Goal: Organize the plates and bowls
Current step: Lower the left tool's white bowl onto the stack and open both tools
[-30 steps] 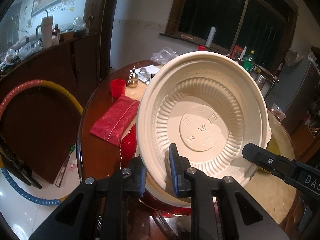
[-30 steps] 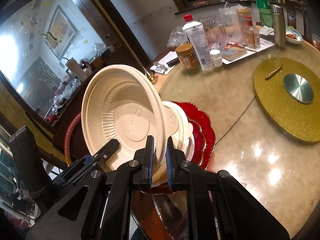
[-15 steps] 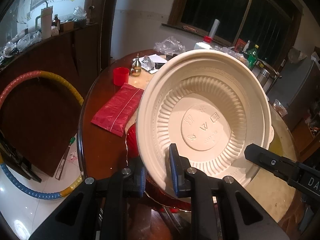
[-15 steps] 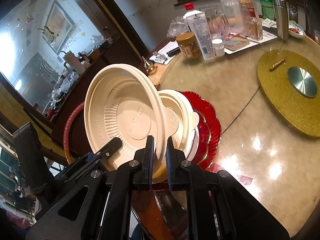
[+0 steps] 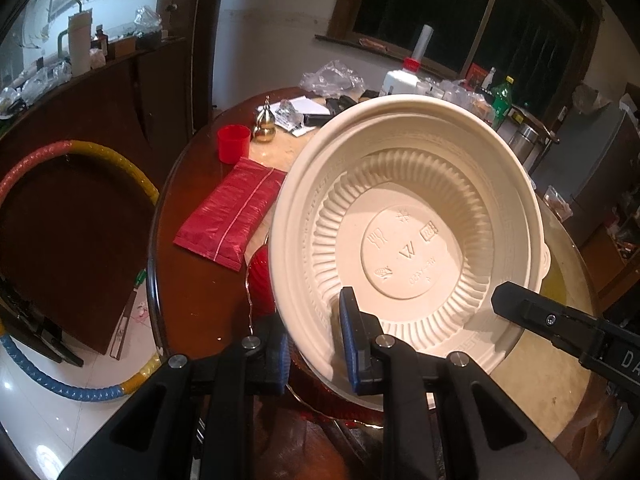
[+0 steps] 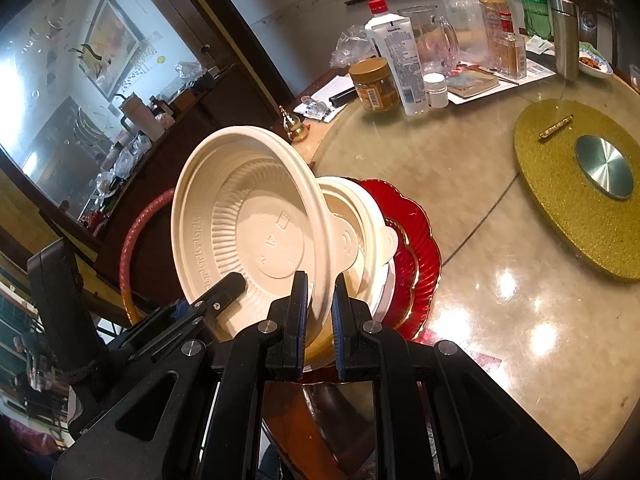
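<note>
I am at a round table (image 6: 500, 264) with a glossy, pale marbled top and dark wooden edge, in a dim room with dark windows and a wooden sideboard. My left gripper (image 5: 316, 346) and right gripper (image 6: 320, 306) both pinch the near rim of a cream bowl (image 5: 404, 224), tilted up, matte plastic with a ribbed wall and embossed base. Just behind it sit more cream bowls (image 6: 360, 224) on scalloped red plates (image 6: 416, 240). A glittery gold turntable (image 6: 560, 184) lies far right; a red packet (image 5: 232, 216) and red cup (image 5: 233, 144) far left.
</note>
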A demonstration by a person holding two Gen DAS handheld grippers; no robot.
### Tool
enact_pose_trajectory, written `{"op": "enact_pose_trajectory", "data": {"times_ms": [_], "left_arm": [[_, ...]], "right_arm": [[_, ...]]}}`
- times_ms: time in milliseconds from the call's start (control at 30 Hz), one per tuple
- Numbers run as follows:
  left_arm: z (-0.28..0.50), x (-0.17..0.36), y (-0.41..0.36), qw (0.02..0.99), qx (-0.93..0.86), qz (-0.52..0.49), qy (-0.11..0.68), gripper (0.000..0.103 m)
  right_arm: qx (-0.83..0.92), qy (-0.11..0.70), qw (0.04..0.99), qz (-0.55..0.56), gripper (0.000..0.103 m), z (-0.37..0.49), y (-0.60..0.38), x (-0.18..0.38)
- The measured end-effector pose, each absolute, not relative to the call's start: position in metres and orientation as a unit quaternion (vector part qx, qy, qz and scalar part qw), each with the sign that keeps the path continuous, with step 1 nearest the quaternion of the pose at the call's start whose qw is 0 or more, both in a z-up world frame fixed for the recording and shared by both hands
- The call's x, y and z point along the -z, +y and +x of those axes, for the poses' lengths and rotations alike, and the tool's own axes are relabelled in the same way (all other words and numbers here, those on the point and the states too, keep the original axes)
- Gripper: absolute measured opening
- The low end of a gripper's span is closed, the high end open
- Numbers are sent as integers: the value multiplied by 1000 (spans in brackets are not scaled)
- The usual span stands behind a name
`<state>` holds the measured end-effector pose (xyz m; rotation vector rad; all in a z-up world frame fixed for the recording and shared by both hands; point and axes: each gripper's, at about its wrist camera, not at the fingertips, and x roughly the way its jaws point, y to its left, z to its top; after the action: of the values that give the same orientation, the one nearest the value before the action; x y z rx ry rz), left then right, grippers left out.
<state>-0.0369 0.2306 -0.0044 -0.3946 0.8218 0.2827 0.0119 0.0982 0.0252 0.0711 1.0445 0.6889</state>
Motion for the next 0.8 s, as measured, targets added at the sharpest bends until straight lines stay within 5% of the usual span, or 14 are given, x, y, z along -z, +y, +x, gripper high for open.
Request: {"op": "enact_pose_trajectory", "data": {"times_ms": [800], "left_arm": [[-24,5,236,860,-75,-145,484,23]], "right_arm": [[-349,574,738,63,12,28,94,-16]]}}
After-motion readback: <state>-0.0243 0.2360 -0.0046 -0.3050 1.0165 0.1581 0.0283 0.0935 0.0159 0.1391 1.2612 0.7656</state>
